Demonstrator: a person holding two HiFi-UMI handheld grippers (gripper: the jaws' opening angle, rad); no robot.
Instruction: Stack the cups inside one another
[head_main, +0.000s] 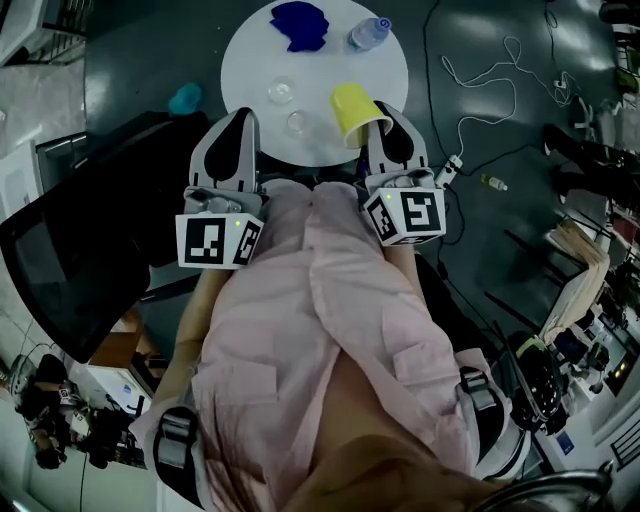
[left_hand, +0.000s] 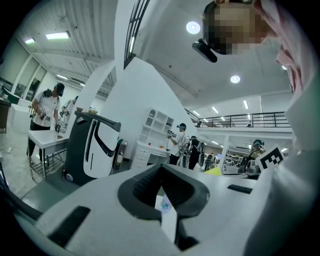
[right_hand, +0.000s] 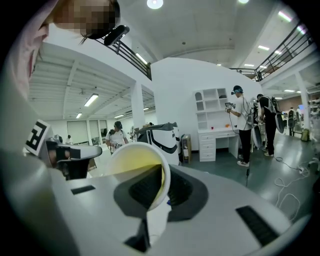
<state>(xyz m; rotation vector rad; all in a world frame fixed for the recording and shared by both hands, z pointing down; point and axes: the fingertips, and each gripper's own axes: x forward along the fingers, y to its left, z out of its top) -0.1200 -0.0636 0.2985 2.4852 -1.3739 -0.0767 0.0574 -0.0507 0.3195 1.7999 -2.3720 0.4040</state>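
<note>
Pink shirt (head_main: 330, 330) fills the foreground. Past it, the right gripper (head_main: 383, 130) has its jaws pinching the rim of the yellow cup (head_main: 355, 108), tilted over the desk (head_main: 250, 50). The left gripper (head_main: 240, 122) is clamped on nothing. I'd level the yellow cup over the nearer clear cup (head_main: 298, 123) before lowering (the bottle (head_main: 368, 33) and blue cloth (head_main: 300, 25) sit clear).

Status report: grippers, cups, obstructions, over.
Right hand-held gripper shut on yellow cup. Left hand-held gripper shut, empty. Two clear cups on table; bottle, cloth farther back.
</note>
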